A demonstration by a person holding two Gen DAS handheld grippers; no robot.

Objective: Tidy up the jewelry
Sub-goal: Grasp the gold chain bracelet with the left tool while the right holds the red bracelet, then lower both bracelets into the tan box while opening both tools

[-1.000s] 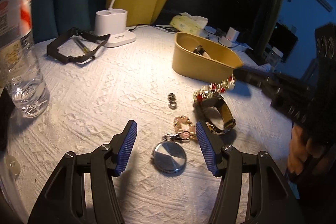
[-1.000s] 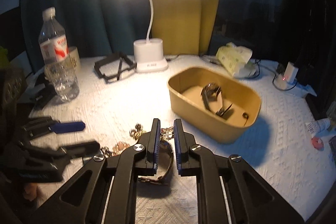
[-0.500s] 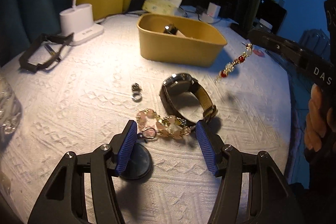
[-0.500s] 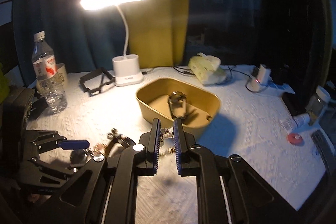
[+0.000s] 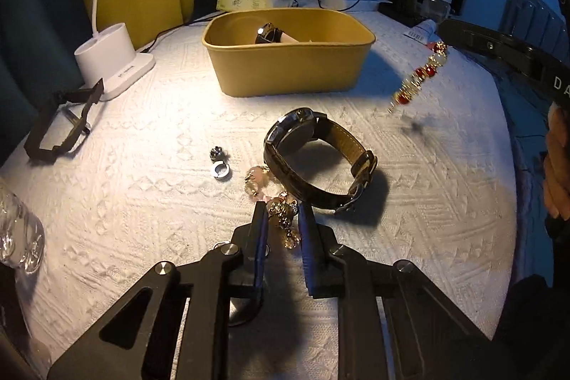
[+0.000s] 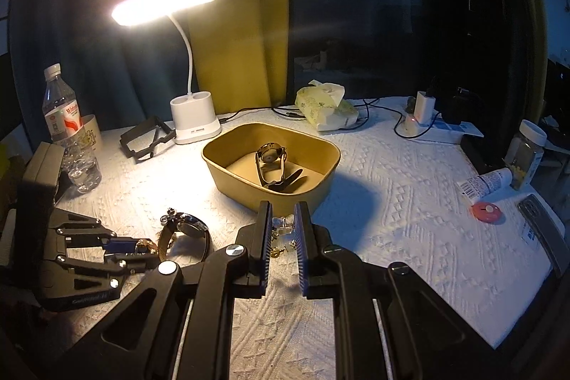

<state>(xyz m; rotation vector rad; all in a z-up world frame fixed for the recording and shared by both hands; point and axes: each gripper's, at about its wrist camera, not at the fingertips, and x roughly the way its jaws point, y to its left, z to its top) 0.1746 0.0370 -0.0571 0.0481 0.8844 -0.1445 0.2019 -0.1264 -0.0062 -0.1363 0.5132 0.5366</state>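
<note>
- Only the left wrist view shows the two rings (image 5: 220, 162) lying left of the pink bracelet (image 5: 281, 207); only the right wrist view shows the bottle (image 6: 67, 130) and lit lamp (image 6: 165, 2).
- The left gripper (image 5: 282, 219), spread half a second ago, now pinches the pink bracelet on the cloth, beside the strap watch (image 5: 317, 162).
- The right gripper (image 6: 283, 230) pinches a gold chain with red beads (image 5: 416, 84), dangling near the tub (image 6: 231, 148), which holds another watch (image 6: 272, 162).
</note>
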